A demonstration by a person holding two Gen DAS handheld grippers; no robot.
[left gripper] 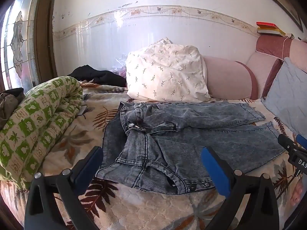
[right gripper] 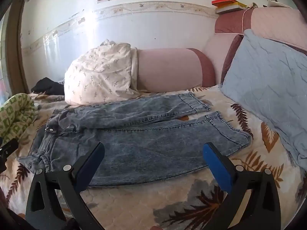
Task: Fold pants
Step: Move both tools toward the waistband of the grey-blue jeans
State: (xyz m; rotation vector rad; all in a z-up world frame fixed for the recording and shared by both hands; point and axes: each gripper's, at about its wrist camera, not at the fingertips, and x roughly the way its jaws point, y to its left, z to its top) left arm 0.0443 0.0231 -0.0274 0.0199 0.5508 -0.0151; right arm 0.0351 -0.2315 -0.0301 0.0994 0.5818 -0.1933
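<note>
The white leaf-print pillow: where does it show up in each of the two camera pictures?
Left wrist view: the white leaf-print pillow sits at centre, just behind the jeans, their waistband toward the left.
Right wrist view: the pillow sits left of centre, behind the jeans' waist end.
Shared landmark: the pink bolster lies right beside the pillow in both.

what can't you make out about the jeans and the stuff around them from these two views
- Left wrist view: jeans waistband is bunched, its inside hidden by folds.
- Right wrist view: far leg's underside is against the bedspread.
- Both views: dark garment partly behind the white pillow; type unclear.
- Books on the headboard: titles too small.
</note>
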